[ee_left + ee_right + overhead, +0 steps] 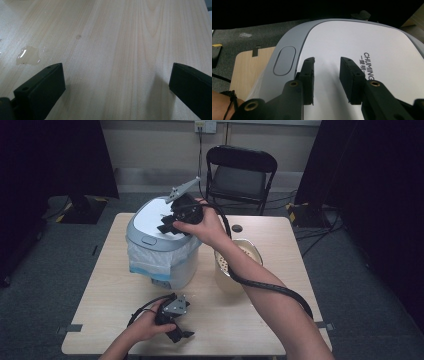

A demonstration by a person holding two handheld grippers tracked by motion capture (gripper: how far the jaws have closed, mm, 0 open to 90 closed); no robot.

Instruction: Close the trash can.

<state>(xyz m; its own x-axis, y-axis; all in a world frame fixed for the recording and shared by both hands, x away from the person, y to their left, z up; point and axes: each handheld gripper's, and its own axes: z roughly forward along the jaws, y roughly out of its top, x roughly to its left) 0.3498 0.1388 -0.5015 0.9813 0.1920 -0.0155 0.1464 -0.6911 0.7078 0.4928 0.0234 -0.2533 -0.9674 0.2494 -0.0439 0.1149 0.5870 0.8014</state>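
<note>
Right gripper (169, 225) sits on the closed white lid of the bin (150, 220) at 11 o'clock on the bench (280, 250), jaws clenched narrow, nothing between them. Left gripper (177, 332) rests at 6 o'clock, jaws released wide over bare wood beside a small spill (27, 55).

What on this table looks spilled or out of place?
A small puddle of clear liquid lies on the bare wooden table, just ahead of the left gripper. Nothing else stands out.
</note>
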